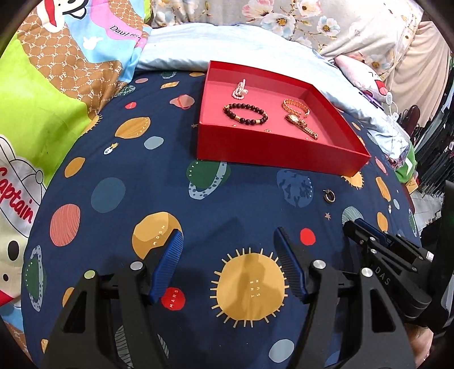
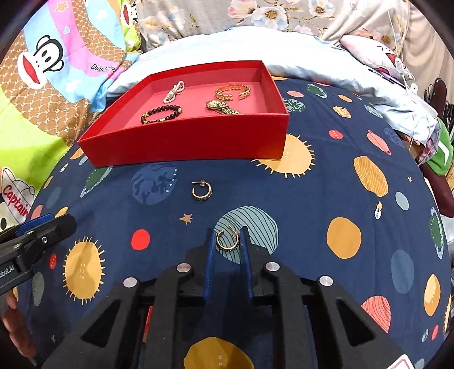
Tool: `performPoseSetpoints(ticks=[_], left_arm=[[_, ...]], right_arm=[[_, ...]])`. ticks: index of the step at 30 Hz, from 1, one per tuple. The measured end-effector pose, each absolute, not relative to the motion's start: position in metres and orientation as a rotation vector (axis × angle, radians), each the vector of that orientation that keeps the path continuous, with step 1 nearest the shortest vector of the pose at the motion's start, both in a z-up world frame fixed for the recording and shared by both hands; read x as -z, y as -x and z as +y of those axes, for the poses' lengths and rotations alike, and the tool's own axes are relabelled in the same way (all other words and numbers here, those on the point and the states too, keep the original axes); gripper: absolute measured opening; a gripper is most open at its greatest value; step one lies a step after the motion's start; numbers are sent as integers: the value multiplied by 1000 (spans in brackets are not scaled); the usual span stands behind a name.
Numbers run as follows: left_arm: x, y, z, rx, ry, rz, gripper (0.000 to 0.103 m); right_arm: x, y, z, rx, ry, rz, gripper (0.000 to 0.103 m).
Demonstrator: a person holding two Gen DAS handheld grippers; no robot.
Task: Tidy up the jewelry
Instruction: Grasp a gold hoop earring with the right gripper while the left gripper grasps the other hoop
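Note:
A red box (image 2: 184,142) lies on the space-print bedspread (image 2: 312,198) with a pearl bracelet (image 2: 173,92), a dark bead bracelet (image 2: 161,113), a gold cuff (image 2: 232,92) and a gold watch (image 2: 221,107) inside. My right gripper (image 2: 227,230) is shut on a gold hoop earring (image 2: 224,249) that rests on the bedspread. A second hoop earring (image 2: 201,190) lies loose between it and the box; it also shows as the earring (image 1: 329,195) in the left wrist view. My left gripper (image 1: 228,231) hangs open over the bedspread with nothing between its fingers, left of the right gripper (image 1: 351,224).
A cartoon-print quilt (image 1: 56,85) is bunched along the left. A pale blue pillow (image 1: 227,42) and floral bedding (image 1: 312,20) lie behind the box (image 1: 278,150). Cables and clutter sit at the bed's far right edge (image 2: 411,93).

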State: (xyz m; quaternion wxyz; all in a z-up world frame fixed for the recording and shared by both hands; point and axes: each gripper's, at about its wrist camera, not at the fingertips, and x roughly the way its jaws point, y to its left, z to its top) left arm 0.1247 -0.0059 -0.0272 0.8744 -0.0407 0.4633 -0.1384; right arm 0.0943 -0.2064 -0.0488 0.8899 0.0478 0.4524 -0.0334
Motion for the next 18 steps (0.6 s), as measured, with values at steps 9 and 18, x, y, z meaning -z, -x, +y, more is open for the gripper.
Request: performPoseSetpoints(ticks=[9,18], left_arm=[[25,-123,-27,269,19,956,64],[22,-130,-90,284,-70,900,64]], right_arm=[[38,-63,-225,105,-156,929,16],[34,-30,-250,144,-208,922,16]])
